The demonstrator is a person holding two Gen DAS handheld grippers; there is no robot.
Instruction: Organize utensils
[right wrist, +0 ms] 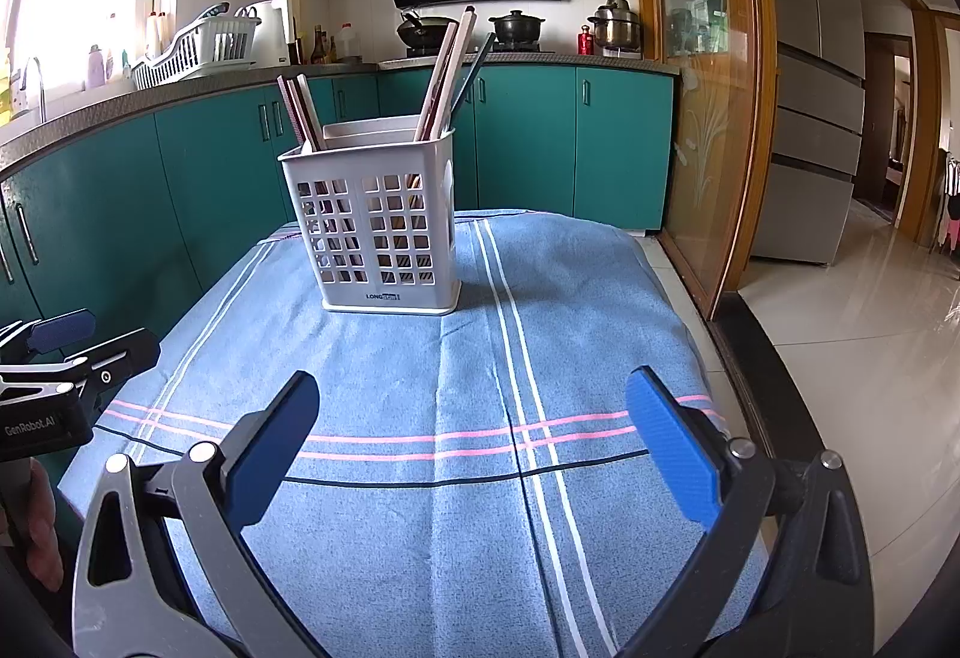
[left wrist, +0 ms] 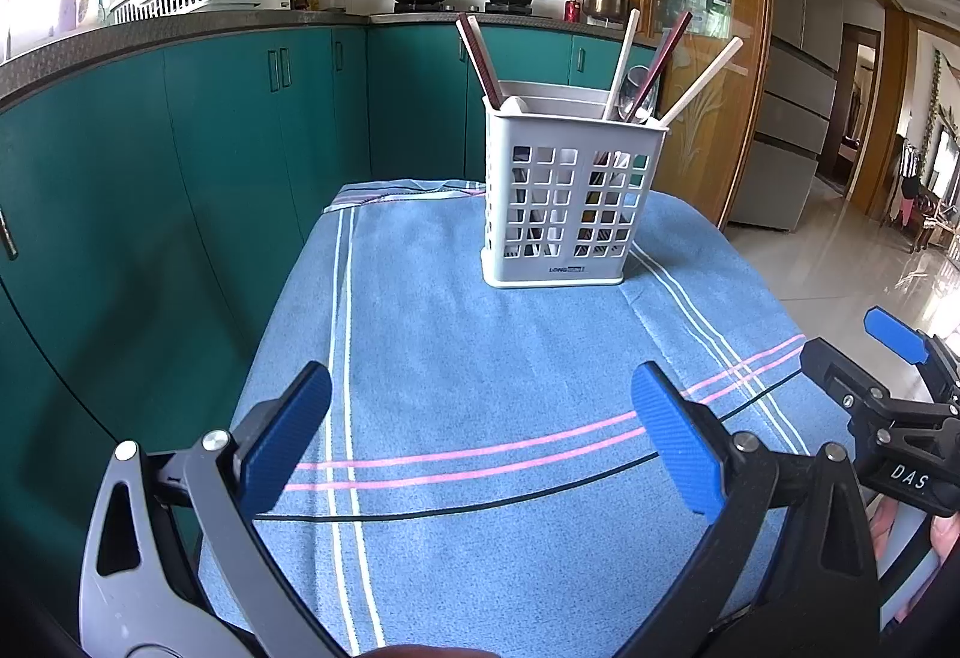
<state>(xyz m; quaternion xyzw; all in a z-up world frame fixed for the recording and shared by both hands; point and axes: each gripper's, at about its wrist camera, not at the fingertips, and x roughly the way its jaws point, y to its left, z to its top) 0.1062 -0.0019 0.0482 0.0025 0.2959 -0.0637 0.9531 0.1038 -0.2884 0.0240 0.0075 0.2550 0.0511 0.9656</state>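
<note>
While both tools hung over the near end of the table, nothing was held in either. The left gripper (left wrist: 480, 442) had its blue pads spread wide with only the cloth showing between them; the right gripper (right wrist: 474, 442) stood the same, jaws apart and empty. The right tool also showed at the right edge of the left wrist view, well apart from the holder.

The white slotted utensil holder (left wrist: 564, 190) stood upright at the far part of the table, on the blue striped tablecloth (left wrist: 480, 346). Chopsticks (left wrist: 477, 57), dark red and white, leaned out of its left and right compartments; a metal spoon (left wrist: 636, 87) sat in the right one. From the right wrist view the same holder (right wrist: 378, 226) showed more sticks leaning out of the top.

No loose utensil lay on the cloth in either view; it was bare apart from the holder. Judged from that, the sorting looked done or nearly so: everything visible was already in the holder. What might be left: tidying which piece went in which compartment, but the slots hid too much to tell whether types were mixed. Counter (right wrist: 180, 87) behind with a dish rack (right wrist: 198, 45), not part of the job.
</note>
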